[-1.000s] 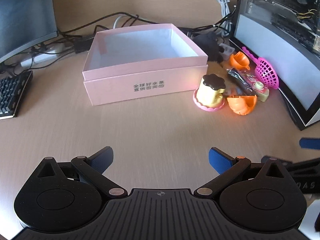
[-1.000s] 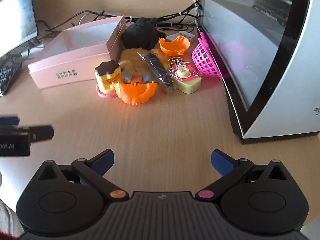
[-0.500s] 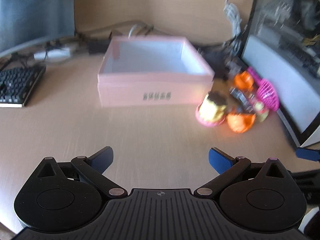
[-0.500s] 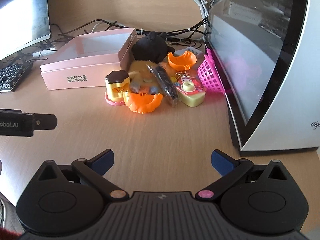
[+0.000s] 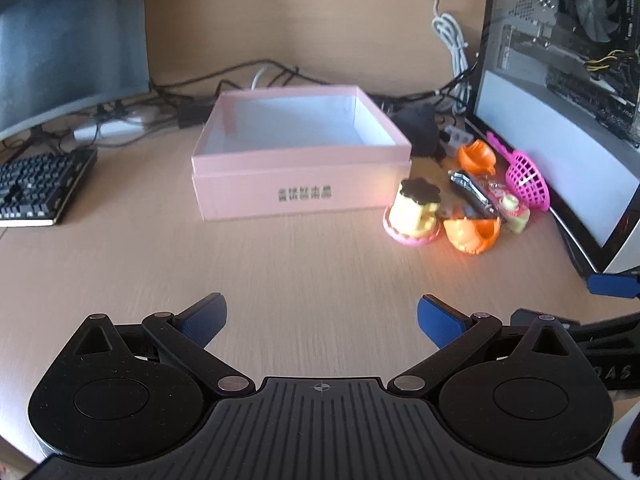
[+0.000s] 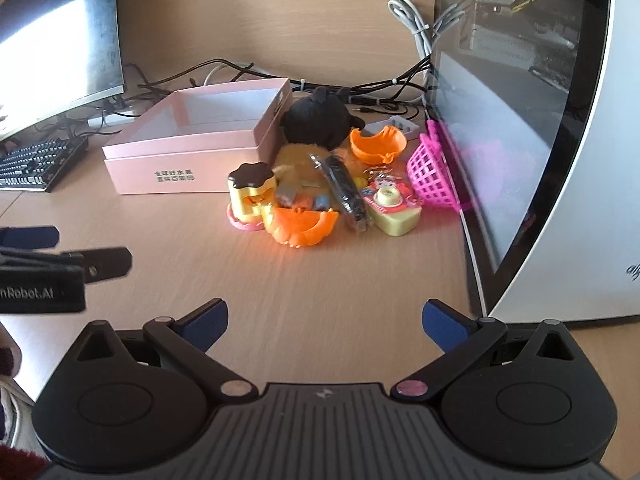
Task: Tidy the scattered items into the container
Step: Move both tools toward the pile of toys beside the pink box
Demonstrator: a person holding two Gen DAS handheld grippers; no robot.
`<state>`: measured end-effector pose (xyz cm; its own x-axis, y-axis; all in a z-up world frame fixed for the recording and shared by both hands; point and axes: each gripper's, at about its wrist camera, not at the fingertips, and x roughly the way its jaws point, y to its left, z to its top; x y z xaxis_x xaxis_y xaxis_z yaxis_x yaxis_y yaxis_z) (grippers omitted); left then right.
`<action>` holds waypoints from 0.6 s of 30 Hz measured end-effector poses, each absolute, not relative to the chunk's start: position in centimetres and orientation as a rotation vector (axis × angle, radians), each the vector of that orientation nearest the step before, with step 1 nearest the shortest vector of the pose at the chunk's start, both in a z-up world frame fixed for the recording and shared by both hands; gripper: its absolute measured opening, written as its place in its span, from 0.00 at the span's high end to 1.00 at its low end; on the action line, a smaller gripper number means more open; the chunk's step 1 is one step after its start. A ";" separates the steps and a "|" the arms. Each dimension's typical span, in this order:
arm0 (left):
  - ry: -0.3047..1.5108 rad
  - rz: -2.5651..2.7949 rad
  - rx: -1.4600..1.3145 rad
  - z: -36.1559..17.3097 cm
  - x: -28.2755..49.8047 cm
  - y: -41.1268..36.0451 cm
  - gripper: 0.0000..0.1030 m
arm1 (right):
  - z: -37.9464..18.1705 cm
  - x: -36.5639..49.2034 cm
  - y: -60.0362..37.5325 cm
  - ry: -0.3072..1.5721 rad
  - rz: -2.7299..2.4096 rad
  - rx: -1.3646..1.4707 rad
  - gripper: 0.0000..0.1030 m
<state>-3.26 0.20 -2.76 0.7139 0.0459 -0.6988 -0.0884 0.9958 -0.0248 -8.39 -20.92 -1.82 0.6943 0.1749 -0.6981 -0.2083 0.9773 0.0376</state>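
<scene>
Both tongs are being held apart and empty above the counter (image 6: 360,280): left tongs (image 5: 320,316), right tongs (image 6: 324,316). The pink box (image 6: 192,148) is lying empty at 11 o'clock in the right view. Toy pile (image 6: 320,196), w/ pudding toy (image 6: 250,188), is sitting at 12, touching the box. No pick yet, approx. start of task; next, one toy needs approaching and clamping.

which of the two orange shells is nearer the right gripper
The front orange shell, lying beside the pudding toy at the pile's near edge. The other orange shell sits farther back, by the pink basket.
</scene>
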 end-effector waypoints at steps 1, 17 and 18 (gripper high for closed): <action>0.779 0.076 -0.065 -2.6 -3.2 0.4 0.00 | -2.0 -8.4 -20.9 0.783 0.210 -0.048 0.00; 0.783 0.040 0.025 0.0 -1.8 -0.5 0.00 | -0.4 -8.0 -21.6 0.774 0.139 -0.014 0.00; 0.777 0.042 0.027 0.1 -1.8 -0.4 0.00 | -0.2 -7.9 -21.4 0.770 0.143 -0.021 0.00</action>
